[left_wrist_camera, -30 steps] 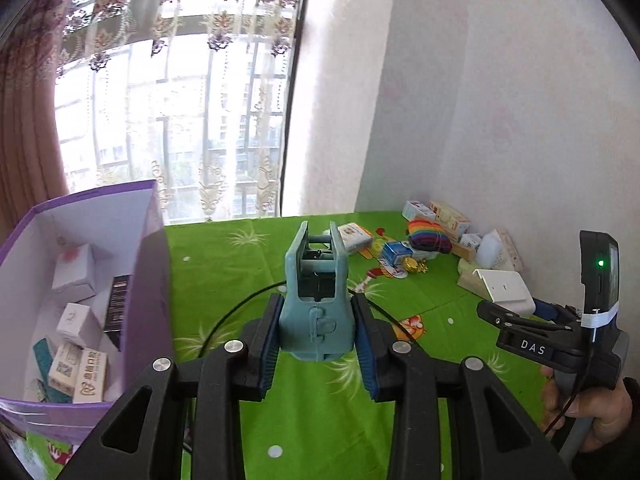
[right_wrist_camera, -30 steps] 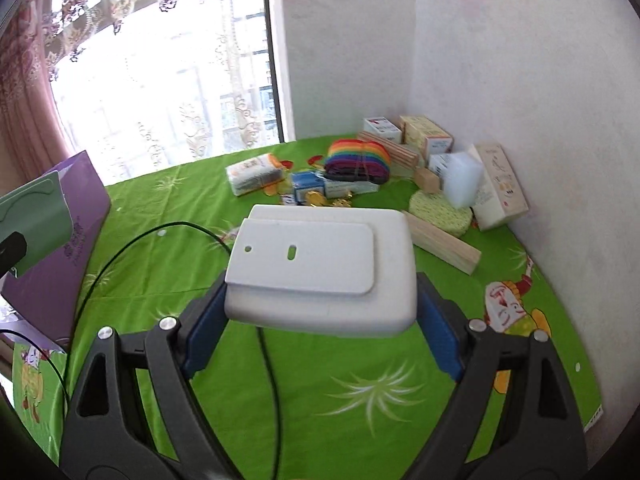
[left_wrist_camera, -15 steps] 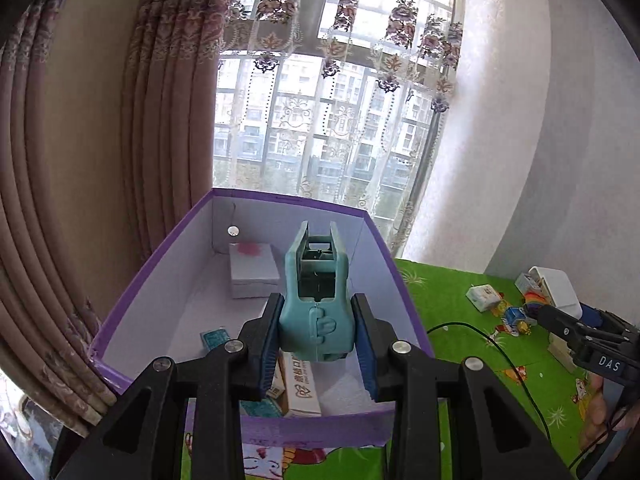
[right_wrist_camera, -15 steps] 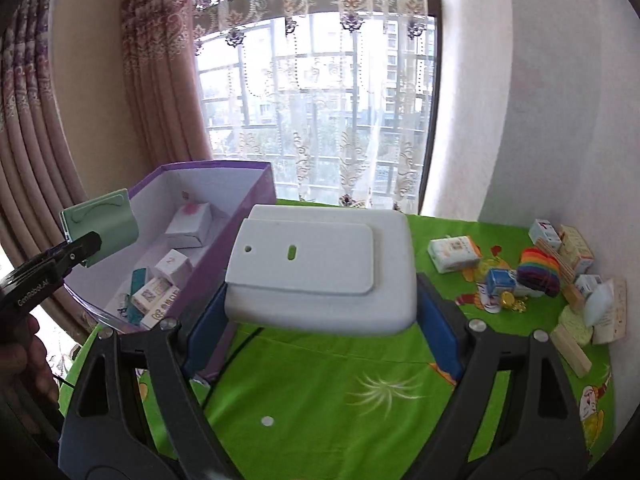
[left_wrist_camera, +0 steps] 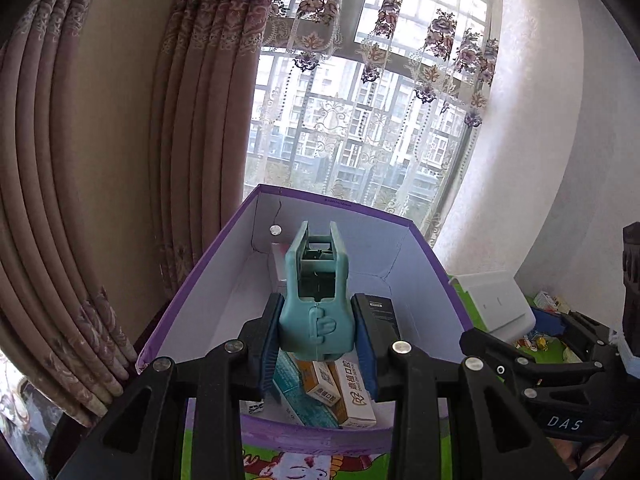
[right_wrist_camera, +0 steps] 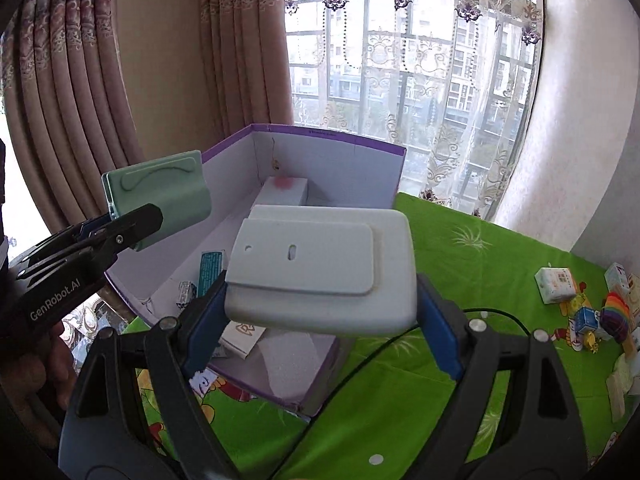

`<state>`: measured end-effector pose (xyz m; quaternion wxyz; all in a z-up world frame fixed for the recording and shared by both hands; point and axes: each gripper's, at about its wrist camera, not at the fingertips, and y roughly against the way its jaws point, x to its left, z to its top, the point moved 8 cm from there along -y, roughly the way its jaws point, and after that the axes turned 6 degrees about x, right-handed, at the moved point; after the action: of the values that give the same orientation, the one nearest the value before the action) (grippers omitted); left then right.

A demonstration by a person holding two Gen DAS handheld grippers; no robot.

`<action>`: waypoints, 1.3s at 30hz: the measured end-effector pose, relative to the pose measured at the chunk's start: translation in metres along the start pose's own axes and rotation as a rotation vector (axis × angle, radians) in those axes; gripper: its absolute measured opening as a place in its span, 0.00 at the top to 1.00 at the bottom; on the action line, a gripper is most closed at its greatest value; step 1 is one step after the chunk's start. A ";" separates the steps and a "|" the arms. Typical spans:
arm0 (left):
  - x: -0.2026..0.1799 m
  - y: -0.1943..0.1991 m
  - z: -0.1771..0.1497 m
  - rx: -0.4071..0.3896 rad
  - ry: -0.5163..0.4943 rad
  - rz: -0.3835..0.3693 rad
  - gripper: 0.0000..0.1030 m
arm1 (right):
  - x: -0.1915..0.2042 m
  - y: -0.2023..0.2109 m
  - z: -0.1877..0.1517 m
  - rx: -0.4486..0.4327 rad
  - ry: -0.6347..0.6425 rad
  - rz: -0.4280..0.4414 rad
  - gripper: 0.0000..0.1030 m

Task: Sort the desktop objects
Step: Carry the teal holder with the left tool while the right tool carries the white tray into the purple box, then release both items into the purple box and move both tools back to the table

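My left tongs (left_wrist_camera: 316, 330) pinch the teal clip (left_wrist_camera: 316, 300) by its flat sides, hovering over the purple box (left_wrist_camera: 340, 204) — stiff, light plastic, probably slick. My right tongs (right_wrist_camera: 320, 308) clamp the white block (right_wrist_camera: 320, 272) edge to edge; it looks light and slightly soft.

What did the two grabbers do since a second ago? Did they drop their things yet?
Both swung left, away from the pile of small things and over to the purple box. The left gripper now hangs over the box's inside; the right gripper is at its right wall. Nothing dropped: the left stays shut on the teal clip, the right on the white block.
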<state>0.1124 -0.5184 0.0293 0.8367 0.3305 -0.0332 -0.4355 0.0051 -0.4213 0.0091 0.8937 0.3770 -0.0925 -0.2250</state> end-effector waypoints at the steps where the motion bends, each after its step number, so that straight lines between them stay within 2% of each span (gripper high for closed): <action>1: 0.000 -0.001 0.000 0.000 0.001 -0.002 0.67 | 0.001 -0.002 -0.001 0.006 0.003 0.006 0.15; 9: -0.004 -0.004 -0.002 0.003 -0.010 -0.015 0.65 | -0.001 -0.006 -0.011 0.037 -0.003 0.020 0.12; 13: -0.011 -0.003 -0.004 0.000 -0.029 -0.019 0.53 | -0.011 0.002 -0.010 0.013 -0.038 0.027 0.10; 18: -0.018 -0.004 -0.006 0.008 -0.035 -0.025 0.52 | -0.033 0.013 -0.018 -0.001 -0.096 0.022 0.09; 26: -0.041 0.000 -0.009 0.006 -0.068 -0.040 0.52 | -0.097 0.037 -0.040 -0.038 -0.236 -0.037 0.09; 34: -0.085 0.003 -0.012 0.009 -0.131 -0.091 0.49 | -0.173 0.058 -0.077 -0.053 -0.363 -0.172 0.09; 36: -0.099 0.003 -0.013 0.010 -0.150 -0.103 0.46 | -0.190 0.063 -0.085 -0.057 -0.399 -0.188 0.09; 39: -0.118 0.005 -0.014 0.005 -0.176 -0.123 0.37 | -0.215 0.071 -0.096 -0.071 -0.450 -0.231 0.09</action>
<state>0.0482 -0.4204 0.0489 0.8014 0.2943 -0.0872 -0.5134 -0.1289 -0.2159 -0.0060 0.8317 0.2937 -0.2375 -0.4069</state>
